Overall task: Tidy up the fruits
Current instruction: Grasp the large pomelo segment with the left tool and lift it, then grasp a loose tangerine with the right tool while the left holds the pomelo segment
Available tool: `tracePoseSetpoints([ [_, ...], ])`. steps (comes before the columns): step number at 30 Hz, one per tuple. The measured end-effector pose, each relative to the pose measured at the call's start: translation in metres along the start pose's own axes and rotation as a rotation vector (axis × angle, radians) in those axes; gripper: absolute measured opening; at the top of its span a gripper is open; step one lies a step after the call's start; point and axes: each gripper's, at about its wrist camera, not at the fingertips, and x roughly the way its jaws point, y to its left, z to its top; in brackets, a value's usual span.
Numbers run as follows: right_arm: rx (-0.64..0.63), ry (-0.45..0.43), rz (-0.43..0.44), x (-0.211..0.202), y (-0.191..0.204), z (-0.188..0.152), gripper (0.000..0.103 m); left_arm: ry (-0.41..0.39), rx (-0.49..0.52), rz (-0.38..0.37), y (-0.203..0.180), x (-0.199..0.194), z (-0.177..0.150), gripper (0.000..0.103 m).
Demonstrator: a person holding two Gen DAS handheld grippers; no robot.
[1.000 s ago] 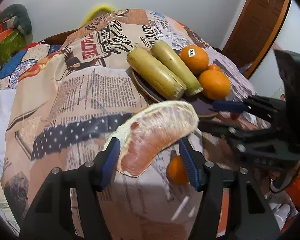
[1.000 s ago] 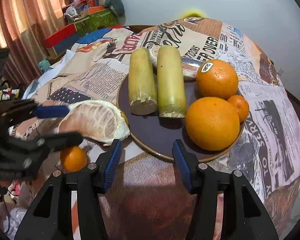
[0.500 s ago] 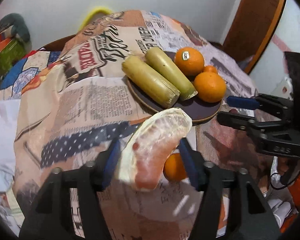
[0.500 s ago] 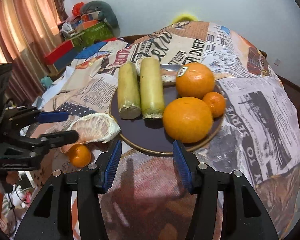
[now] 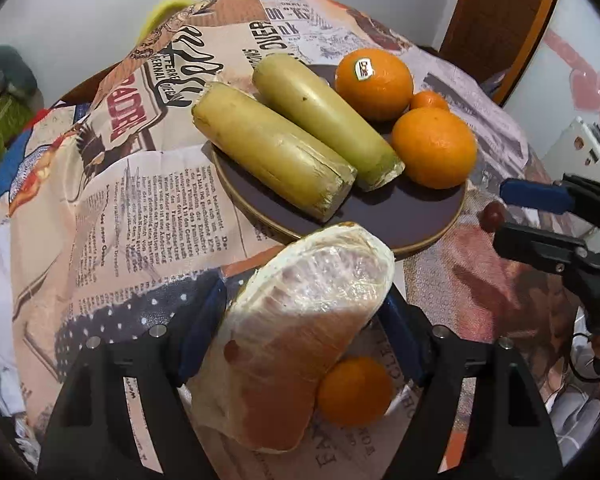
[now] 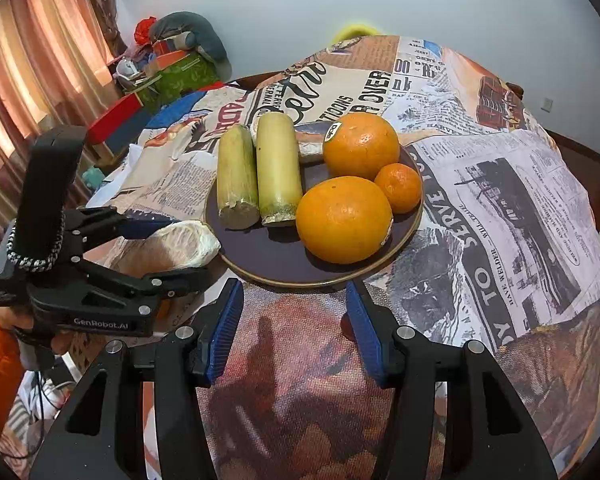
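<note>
Five pieces of fruit sit on the dark round plate (image 6: 410,216) that I can see from my right wrist camera: two pale green cane sections (image 6: 260,172) lying side by side, a large orange with a sticker (image 6: 360,144) behind, a second large orange (image 6: 342,218) at the front and a small mandarin (image 6: 398,188) tucked between them at the plate's right rim. The plate stands on the worktop (image 6: 500,200), which is covered by a cloth printed like old newspapers.

My left gripper (image 5: 300,320) points steeply down just short of the plate's near rim. Between its blue pads is a peeled pomelo wedge (image 5: 296,344), wrapped in its white membrane. The jaws have just been opening, and in the left wrist view the wedge looks tilted with a gap showing at the left pad, so I read the gripper as let go, with the wedge resting between the fingers. Its tip reaches toward the plate edge but lies outside it. A second small mandarin (image 5: 354,392) lies on the cloth, touching the wedge's right side.

My right gripper (image 6: 296,328) hangs partly open with nothing between its pads, over bare cloth just in front of the plate. A small dark red fruit (image 5: 494,216) lies on the cloth beside its fingers.
</note>
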Motion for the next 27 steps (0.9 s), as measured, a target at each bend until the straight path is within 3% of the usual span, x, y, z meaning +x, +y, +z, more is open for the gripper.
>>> tracePoseSetpoints([
  [2,-0.004,0.001,0.003,0.000,0.001,0.000,0.050,-0.013,-0.001,-0.002,0.000,-0.003,-0.001,0.071],
  [10,-0.021,0.001,0.009,0.000,0.011,0.001,0.050,-0.092,-0.027,-0.003,0.002,-0.032,-0.006,0.068],
  [18,-0.065,0.007,0.030,0.002,0.032,0.001,0.050,-0.204,-0.087,0.050,0.017,-0.080,-0.022,0.067],
  [27,-0.134,0.065,0.085,0.023,0.072,-0.006,0.050,-0.232,-0.170,0.081,0.043,-0.102,-0.059,0.067],
])
